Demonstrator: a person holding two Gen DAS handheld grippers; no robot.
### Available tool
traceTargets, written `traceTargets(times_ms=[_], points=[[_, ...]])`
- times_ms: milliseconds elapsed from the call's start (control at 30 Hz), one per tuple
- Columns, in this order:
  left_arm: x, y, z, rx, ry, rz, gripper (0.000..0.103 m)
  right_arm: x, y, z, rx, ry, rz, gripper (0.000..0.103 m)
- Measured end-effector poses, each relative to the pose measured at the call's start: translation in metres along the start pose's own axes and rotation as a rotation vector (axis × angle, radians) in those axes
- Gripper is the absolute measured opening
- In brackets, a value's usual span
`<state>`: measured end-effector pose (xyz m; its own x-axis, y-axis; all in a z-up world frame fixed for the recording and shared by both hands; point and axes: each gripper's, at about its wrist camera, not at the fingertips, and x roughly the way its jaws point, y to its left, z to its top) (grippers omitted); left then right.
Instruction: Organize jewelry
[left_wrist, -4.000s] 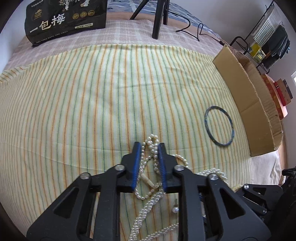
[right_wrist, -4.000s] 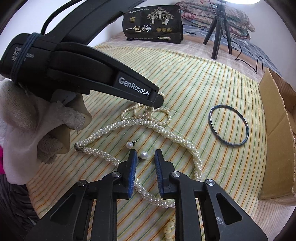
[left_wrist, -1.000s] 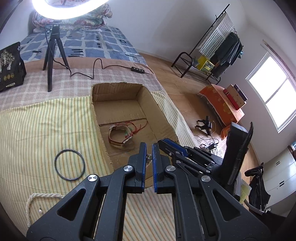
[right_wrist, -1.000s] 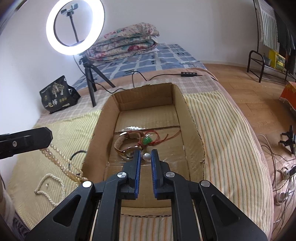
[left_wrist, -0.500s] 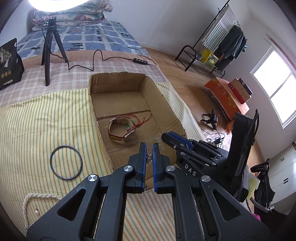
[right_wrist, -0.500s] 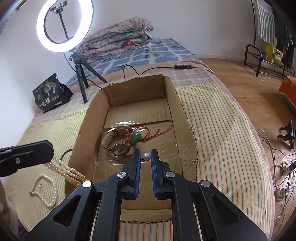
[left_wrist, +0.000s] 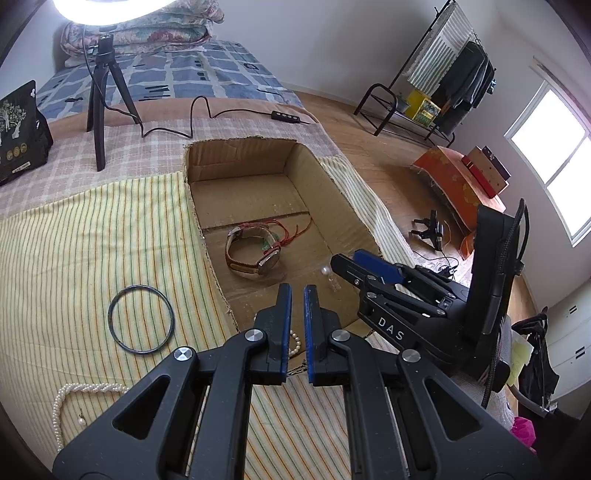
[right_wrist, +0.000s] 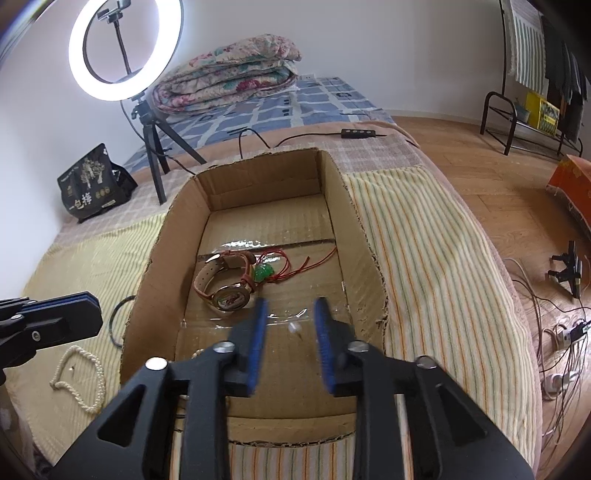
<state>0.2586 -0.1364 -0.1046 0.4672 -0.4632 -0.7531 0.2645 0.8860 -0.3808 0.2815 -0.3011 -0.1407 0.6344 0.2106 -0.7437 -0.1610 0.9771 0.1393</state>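
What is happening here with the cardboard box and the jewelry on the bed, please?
A person is sorting jewelry into the cardboard box with two handheld tools. The right tool has just been opening over the box, and a pearl earring sits loose between its jaws. A watch already lies inside. The left tool is shut on a pearl strand, while a dark bangle waits on the striped cloth.

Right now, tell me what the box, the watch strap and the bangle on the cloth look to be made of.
Box: corrugated cardboard, matte brown, with ragged torn edges and glossy tape along the floor seam.
Watch strap: probably leather or imitation leather, tan with a reddish edge and a soft sheen.
Bangle: hard and rigid, dark and glossy; stone, glass or plastic, impossible to tell.
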Motion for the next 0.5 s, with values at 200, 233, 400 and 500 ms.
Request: traceTargets(times_ms=[200,233,400,500], points=[[-0.012,0.005,-0.001,0.008,-0.013,0.013,0.004,-0.014,0.001,0.003,-0.002,-0.031,-0.003,0.035],[-0.014,0.005,-0.002,0.009,-0.016,0.015,0.004,-0.016,0.002,0.003,-0.003,-0.034,-0.005,0.036],[-0.032,0.012,-0.003,0.014,-0.039,0.028,0.004,-0.027,0.008,0.006,-0.014,-0.050,-0.011,0.036],[-0.043,0.018,-0.004,0.017,-0.054,0.039,0.004,-0.033,0.014,0.006,-0.027,-0.057,-0.009,0.038]])
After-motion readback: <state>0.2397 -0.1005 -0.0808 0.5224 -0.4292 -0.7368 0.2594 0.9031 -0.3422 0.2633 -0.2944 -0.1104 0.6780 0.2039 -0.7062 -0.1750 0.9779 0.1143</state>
